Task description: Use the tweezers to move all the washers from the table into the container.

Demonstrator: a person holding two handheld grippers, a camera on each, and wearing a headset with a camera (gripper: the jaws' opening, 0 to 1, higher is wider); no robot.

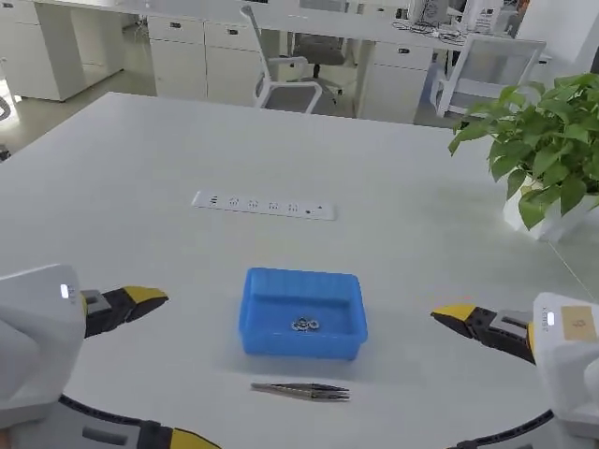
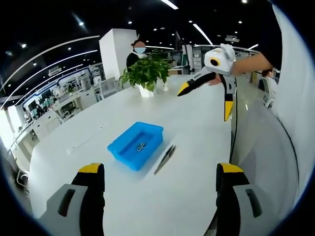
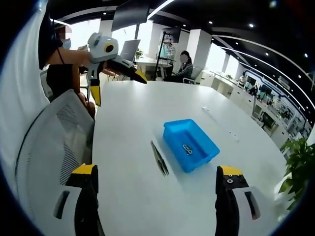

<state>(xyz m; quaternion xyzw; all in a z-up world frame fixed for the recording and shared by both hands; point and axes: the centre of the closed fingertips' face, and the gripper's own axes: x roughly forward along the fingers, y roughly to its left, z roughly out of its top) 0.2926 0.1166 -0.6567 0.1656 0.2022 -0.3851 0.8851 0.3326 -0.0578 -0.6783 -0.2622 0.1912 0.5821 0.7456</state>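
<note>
Our left gripper [image 2: 160, 172] and right gripper [image 3: 157, 172] hang over the table [image 1: 140, 168], both with jaws spread wide, holding nothing. Between them lie the tweezers [image 1: 299, 390]. Just past the tweezers sits the blue container [image 1: 299, 344], with the washers [image 1: 306, 325] inside it.

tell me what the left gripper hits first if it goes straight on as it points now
Most likely the tweezers, lying on the table almost dead ahead of the left gripper; the blue container sits just left of that line. Height is unclear, so it might pass over them.
</note>
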